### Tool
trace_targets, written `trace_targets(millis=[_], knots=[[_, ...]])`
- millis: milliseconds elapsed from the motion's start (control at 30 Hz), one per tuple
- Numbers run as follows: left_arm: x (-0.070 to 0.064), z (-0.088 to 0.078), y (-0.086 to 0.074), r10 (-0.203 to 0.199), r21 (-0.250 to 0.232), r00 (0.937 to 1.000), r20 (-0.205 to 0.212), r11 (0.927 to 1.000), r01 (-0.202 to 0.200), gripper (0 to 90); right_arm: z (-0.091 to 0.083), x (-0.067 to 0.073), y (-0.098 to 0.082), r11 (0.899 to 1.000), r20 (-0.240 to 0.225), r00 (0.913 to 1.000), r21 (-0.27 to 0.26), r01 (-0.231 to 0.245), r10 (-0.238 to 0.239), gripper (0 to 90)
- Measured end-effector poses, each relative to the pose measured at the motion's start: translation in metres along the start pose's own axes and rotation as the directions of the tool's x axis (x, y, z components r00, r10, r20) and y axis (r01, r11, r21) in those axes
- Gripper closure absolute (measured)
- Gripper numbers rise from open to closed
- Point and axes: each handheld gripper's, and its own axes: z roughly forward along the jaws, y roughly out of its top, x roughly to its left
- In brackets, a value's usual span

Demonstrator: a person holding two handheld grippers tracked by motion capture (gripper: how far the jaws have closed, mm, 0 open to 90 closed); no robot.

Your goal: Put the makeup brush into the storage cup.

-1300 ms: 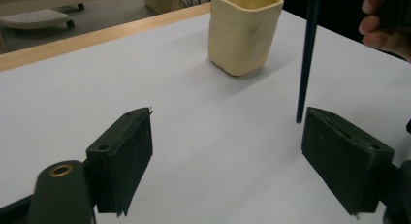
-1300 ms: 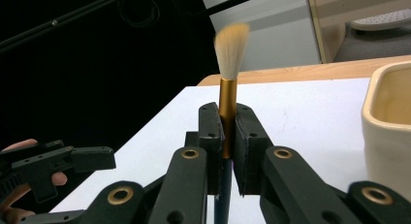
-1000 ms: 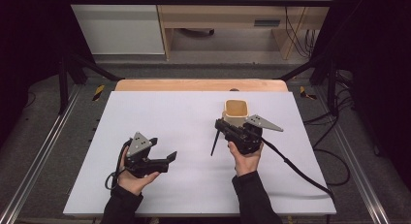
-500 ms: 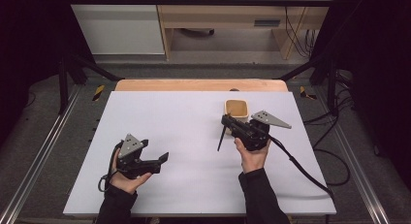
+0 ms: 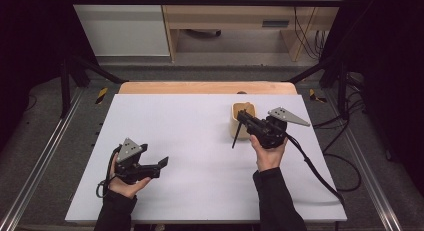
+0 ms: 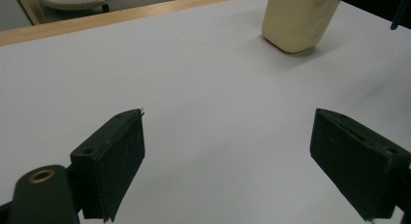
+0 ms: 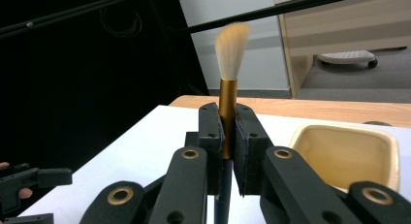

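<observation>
A person's right gripper [image 5: 243, 120] was clamped on a brush [image 7: 228, 95] above a white table [image 5: 200, 141], the jaws pinching its gold-coloured collar just below a tuft of pale bristles. Seen from above, the brush hung tilted, its dark handle slanting down toward the tabletop while the bristle end lay over the rim of a small cream-coloured cup [image 5: 242, 117] at the far right of the table. Over the preceding second the right hand had drifted toward the far right of the table and lifted a little, bringing the brush from a spot in front of the cup to one at its near edge, with the grip on it unchanged. The left gripper [image 5: 162, 162] had slid toward the table's left edge, away from the cup; its jaws stood wide apart with nothing between them, hovering over bare tabletop. From its own camera the cup [image 6: 298, 18] appeared well off across the white surface.

The shift suggested the brush was being carried to the cup, probably to be stood or dropped inside it. It was not yet in: the handle was outside the cup and pointed away from its mouth, so the brush would likely need turning before it could go in.
</observation>
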Motion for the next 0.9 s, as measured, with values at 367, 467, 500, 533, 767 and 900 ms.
trace_targets(millis=[367,467,500,533,767,900], knots=[[0.007,-0.005,-0.001,0.001,-0.001,0.9997,-0.023,1.0,-0.001,11.0,0.001,-0.006,0.013,0.999,0.022,0.9993,-0.011,0.032,-0.032,83.8],[0.008,-0.005,-0.001,-0.004,-0.003,0.9997,-0.026,1.0,0.004,11.0,0.001,-0.008,0.017,0.999,0.032,0.9986,-0.014,0.042,-0.042,83.8],[0.008,-0.005,-0.001,-0.004,-0.003,0.9996,-0.028,1.0,0.004,11.0,0.001,-0.008,0.018,0.999,0.035,0.9986,-0.015,0.042,-0.041,83.8],[0.008,-0.005,-0.001,-0.003,-0.002,0.9996,-0.029,1.0,0.003,11.0,0.001,-0.009,0.019,0.999,0.039,0.9982,-0.017,0.046,-0.046,83.9],[0.008,-0.005,-0.001,0.001,0.003,0.9993,-0.038,1.0,-0.001,11.0,0.005,-0.012,0.023,0.998,0.056,0.997,-0.028,0.056,-0.055,83.9],[0.008,-0.006,-0.001,-0.002,0.0,0.9992,-0.039,1.0,0.002,11.1,0.007,-0.013,0.027,0.998,0.067,0.996,-0.028,0.061,-0.059,83.9]])
